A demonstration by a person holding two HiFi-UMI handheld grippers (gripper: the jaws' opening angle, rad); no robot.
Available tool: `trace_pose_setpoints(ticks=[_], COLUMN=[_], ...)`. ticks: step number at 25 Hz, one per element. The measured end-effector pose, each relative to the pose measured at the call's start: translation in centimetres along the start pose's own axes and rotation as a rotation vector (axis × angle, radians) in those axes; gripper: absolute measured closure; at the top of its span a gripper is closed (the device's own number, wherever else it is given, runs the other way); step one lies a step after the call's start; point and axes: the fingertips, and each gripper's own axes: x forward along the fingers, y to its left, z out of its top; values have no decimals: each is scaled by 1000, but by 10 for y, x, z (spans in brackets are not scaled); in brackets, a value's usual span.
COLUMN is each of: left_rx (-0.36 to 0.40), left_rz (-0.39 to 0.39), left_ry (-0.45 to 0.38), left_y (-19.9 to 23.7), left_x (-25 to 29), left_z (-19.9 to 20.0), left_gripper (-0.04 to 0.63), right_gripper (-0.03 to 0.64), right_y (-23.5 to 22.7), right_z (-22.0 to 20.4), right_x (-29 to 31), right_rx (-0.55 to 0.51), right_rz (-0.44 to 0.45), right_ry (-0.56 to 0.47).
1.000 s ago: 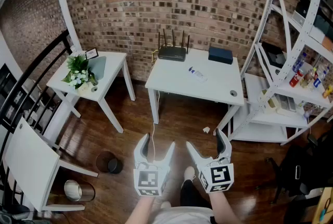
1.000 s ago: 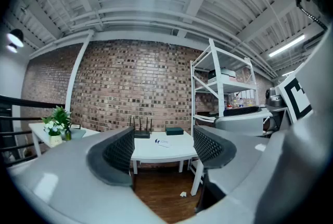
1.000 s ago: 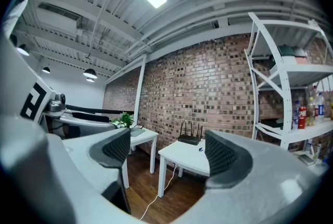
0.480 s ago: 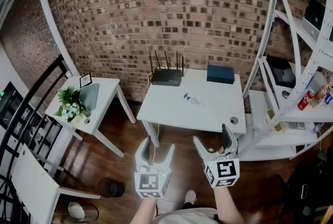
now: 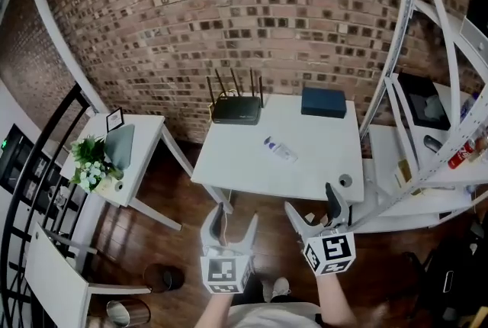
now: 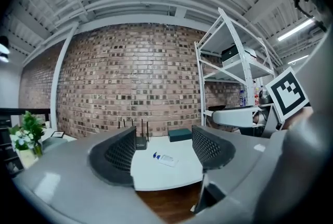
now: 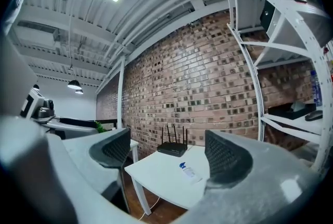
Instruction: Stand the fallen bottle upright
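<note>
The bottle lies flat on the white table, and both grippers are empty

On the far left stands a small table (image 5: 146, 137) with a green plant (image 5: 91, 166) on it. Next to it is the big white table (image 5: 244, 175). A black router (image 5: 235, 110) sits at the back of it by the brick wall, and a dark blue box (image 5: 323, 102) sits at the back right.

The left gripper (image 5: 235, 213) hangs over the wood floor, just in front of the white table's near edge. Its jaws have just been closing a bit, but there is a gap between them and nothing in it.

The bottle (image 5: 280, 150) is small and see-through, with a blue cap and a white label. It lies on its side near the middle of the white table. It is well apart from both grippers, farther back than they are, and it touches neither. In the head view it lies slanted: the cap end points back and left, toward the router, and the bottom end points to the front and right.

The right gripper (image 5: 311, 200) is held beside the left one, near the table's front right part. Its jaws stand wide apart and hold nothing.

On the far right is a white shelf rack (image 5: 415, 101)
</note>
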Motion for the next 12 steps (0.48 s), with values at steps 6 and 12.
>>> trace_pose_setpoints(ticks=[6,12], left_rx=[-42,-40], left_rz=[-58,-109], left_ry=[-27,-78], left_y=[18,66], left_x=[81,165], left_z=[0,28], left_gripper=[258,258], right_gripper=[181,181], right_y=[-25,-42], right_z=[-13,21], right_x=[58,145], right_rx=[-30,-64], right_rz=[-29,-73], right_ry=[39,16])
